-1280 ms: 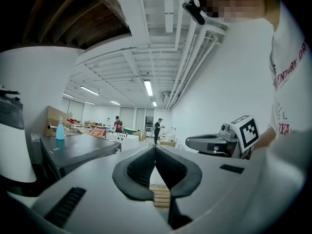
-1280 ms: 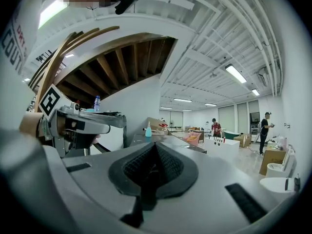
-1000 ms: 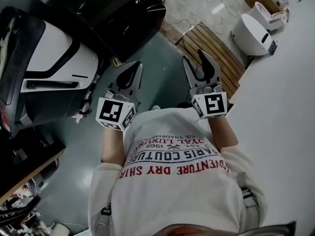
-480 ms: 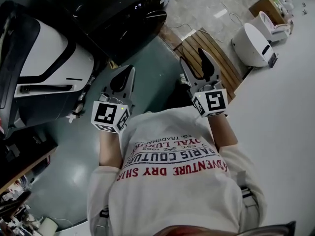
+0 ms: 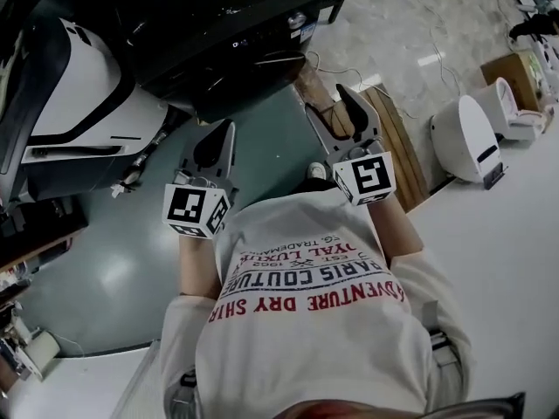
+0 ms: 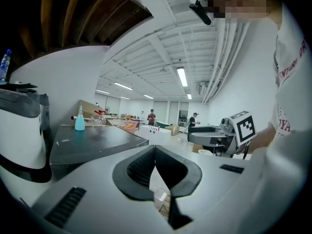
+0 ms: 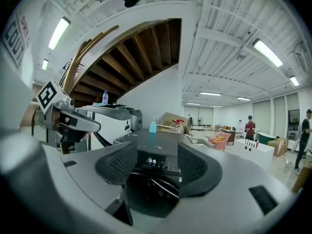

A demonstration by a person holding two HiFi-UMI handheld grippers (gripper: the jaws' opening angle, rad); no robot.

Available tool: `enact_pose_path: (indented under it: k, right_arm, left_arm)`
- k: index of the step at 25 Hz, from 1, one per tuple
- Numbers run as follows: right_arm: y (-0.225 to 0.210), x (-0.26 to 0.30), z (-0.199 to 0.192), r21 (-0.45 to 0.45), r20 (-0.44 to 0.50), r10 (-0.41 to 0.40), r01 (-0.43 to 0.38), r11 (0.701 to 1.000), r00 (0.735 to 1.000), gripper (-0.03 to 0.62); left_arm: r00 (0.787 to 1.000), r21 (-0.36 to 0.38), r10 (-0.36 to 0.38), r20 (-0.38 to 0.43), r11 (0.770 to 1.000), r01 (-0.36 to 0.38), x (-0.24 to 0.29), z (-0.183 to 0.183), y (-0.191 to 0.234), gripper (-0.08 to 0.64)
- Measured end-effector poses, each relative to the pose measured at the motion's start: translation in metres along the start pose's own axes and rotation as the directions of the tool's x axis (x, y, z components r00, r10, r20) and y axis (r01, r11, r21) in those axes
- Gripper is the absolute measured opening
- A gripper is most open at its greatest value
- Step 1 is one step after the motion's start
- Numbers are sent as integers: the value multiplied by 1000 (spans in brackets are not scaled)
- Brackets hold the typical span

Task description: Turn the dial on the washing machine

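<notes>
The black washing machine point(image 5: 229, 26) stands ahead of me, with a lit display point(image 5: 237, 44) and a small round silvery knob point(image 5: 298, 20) at the right end of its panel. My right gripper point(image 5: 328, 105) is open and empty. It is held in the air short of the machine's front right corner. In the right gripper view the machine's display point(image 7: 152, 161) and dark door point(image 7: 155, 189) show between the open jaws of the right gripper point(image 7: 157, 156). My left gripper point(image 5: 216, 143) is shut on nothing, below the door. Its pads point(image 6: 146, 165) meet at the tips.
A white and black appliance point(image 5: 83, 112) stands left of the washer. A wooden pallet point(image 5: 397, 147) and a white rounded device point(image 5: 467, 138) lie to the right. A blue bottle point(image 7: 152, 126) stands on the washer's top. People stand far off in the hall.
The washing machine has come lower and closer to both grippers. The right gripper has moved up toward its front right corner. The left gripper has stayed shut.
</notes>
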State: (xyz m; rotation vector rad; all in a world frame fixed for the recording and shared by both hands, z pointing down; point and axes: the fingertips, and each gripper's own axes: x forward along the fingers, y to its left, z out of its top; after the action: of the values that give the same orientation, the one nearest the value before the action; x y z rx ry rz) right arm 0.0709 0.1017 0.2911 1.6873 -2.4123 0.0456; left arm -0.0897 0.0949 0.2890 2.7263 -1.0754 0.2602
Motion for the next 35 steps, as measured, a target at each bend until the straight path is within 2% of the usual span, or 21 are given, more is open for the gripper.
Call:
enact_pose_path:
  k: [7,11,14,18,22,29,35]
  right_arm:
    - [-91,30,-30,-25,-97,134,-137,990,986,258]
    - [-113,46,-53,-27,-173,208,-216,976,963,258]
    - [-124,62,-66,-23,-207,226,-236,972,952,258]
    - [-132,92,-82,25,-248,234,-235,972,940,258]
    - [-139,125,-99,82,-282,228,-213,974,932,258]
    - [-145,205,-131,69,-337,164,-149,986,927,258]
    - [-144,259,-167,78,-412,125,-101,992,903,258]
  left_arm:
    - [995,9,91,-36,996,-91,82,6,-36,15]
    - [987,-20,157,-33,987,-158,104,6,-44,15]
    - [981,-15,189,-47,982,-190,114,3,-41,15]
    - [969,-56,235,-77,969,-240,124,-7,-20,15]
    - [967,-65,236,-97,968,-243,140,-17,1,15]
    - [956,-68,277,-94,956,-284,168,-36,66,15]
    - [953,-50,289,-91,954,-294,186,-47,105,15]
